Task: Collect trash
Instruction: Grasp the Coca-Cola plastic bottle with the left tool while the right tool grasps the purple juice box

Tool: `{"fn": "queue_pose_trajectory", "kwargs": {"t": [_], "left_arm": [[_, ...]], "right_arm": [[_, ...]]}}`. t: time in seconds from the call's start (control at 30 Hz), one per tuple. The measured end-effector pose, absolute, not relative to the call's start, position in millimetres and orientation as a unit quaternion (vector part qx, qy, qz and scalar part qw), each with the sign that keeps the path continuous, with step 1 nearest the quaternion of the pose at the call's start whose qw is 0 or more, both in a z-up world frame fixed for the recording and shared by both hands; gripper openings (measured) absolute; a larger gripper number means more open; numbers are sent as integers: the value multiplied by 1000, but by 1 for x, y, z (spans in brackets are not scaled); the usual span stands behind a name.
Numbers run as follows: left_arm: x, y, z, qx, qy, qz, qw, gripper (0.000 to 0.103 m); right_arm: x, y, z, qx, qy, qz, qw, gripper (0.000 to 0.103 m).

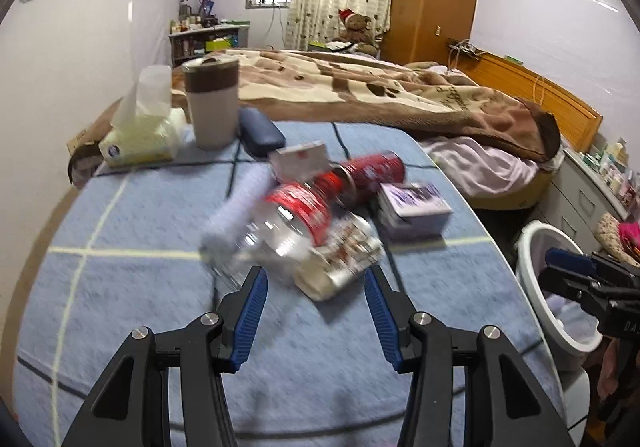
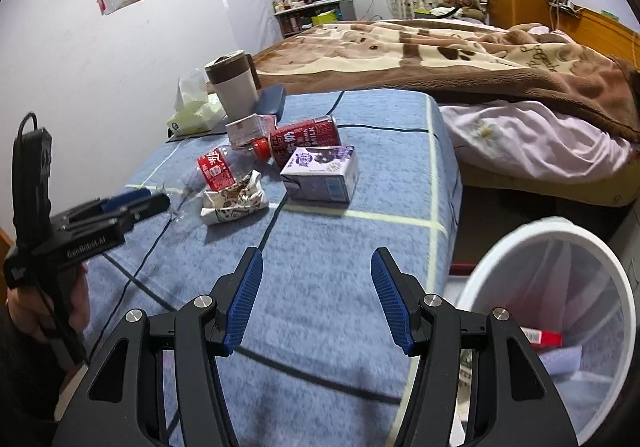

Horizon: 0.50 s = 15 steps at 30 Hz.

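My left fingers (image 1: 316, 283) and right fingers (image 2: 316, 267) gape empty over the blue-clothed desk (image 2: 328, 287) beside a bed (image 2: 500, 87), trash (image 2: 276, 163) heaped ahead, bin (image 2: 560, 231) holding scraps right.

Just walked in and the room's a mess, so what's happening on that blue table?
A person holding a gripper in each hand is clearing trash. Both the left gripper and right gripper are open and empty. Still lying on the blue cloth: a clear plastic bottle, a red can, a purple carton and a crumpled wrapper. The white trash bin beside the table already holds some items.
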State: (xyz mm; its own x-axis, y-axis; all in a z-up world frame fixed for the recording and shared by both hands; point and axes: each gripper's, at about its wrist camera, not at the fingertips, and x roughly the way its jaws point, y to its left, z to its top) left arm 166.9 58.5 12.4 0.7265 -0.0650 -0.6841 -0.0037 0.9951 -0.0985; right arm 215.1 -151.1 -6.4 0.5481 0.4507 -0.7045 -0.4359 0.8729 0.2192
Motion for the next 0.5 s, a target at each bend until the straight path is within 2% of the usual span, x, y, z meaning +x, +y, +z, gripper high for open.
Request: {"fn": "queue_pose_trajectory", "kwargs": {"t": [0.37,0.5], "left_arm": [[220,83,-3,-4,388,-24,921,52],[233,85,-12,11,397,-47,916,62]], "right_arm": [[262,-127,-19,3,422,260,868,58],[278,-120,-26,0,429,257,866,58]]}}
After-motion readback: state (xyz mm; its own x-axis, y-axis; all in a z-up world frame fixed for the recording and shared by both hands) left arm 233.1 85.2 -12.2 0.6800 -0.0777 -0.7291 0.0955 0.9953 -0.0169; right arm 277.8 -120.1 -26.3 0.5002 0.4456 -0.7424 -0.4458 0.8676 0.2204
